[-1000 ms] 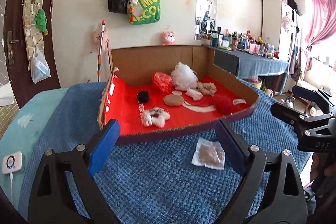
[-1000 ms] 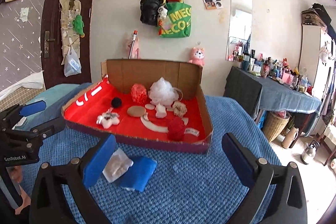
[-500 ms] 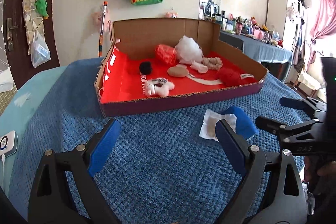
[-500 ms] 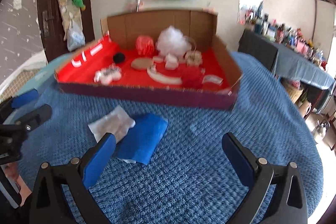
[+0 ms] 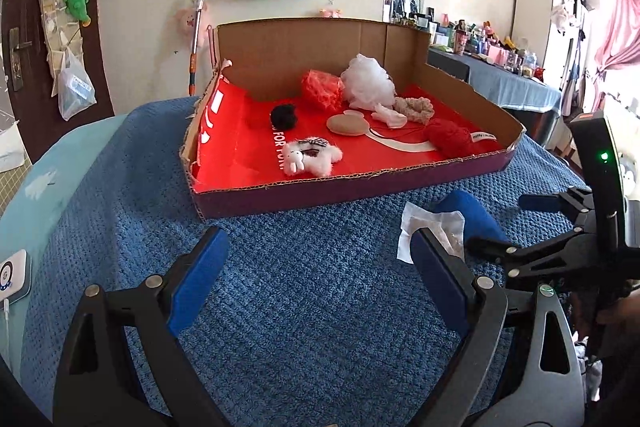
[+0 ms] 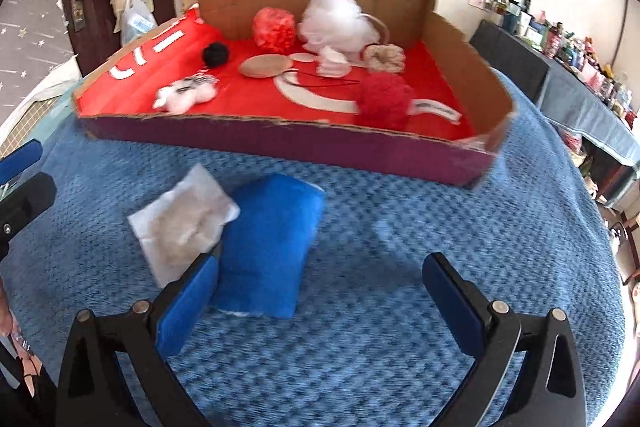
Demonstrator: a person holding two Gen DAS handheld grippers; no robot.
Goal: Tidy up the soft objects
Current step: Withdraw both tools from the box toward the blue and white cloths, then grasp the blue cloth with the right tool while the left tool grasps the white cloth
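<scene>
Right now I have both grippers over the blue blanket (image 6: 400,235) on the bed, and the two loose soft things lie in front of the cardboard tray (image 6: 280,143): a blue pouch (image 6: 272,239) and a white cloth packet (image 6: 184,223) touching its left edge. From my right gripper (image 6: 320,291) the pouch sits at about eleven o'clock, just beyond the left finger, with its near corner beside that blue pad; its long axis runs roughly from six to twelve, tilted slightly toward one. The right fingers stand wide apart with nothing between them. My left gripper (image 5: 320,279) is also spread wide and empty, and from it the packet (image 5: 432,231) and pouch (image 5: 468,215) lie off at about one o'clock, partly hidden behind its right finger, so I judge the right hand the nearer one for the pouch. The tray already holds a white mesh puff (image 6: 336,19), a coral puff (image 6: 274,27), a red yarn ball (image 6: 384,99), a black pompom (image 6: 216,53) and a small white plush (image 6: 184,95). I judge that I would need to shift the right gripper toward nine o'clock so the fingers straddle the pouch across its short side before closing.
</scene>
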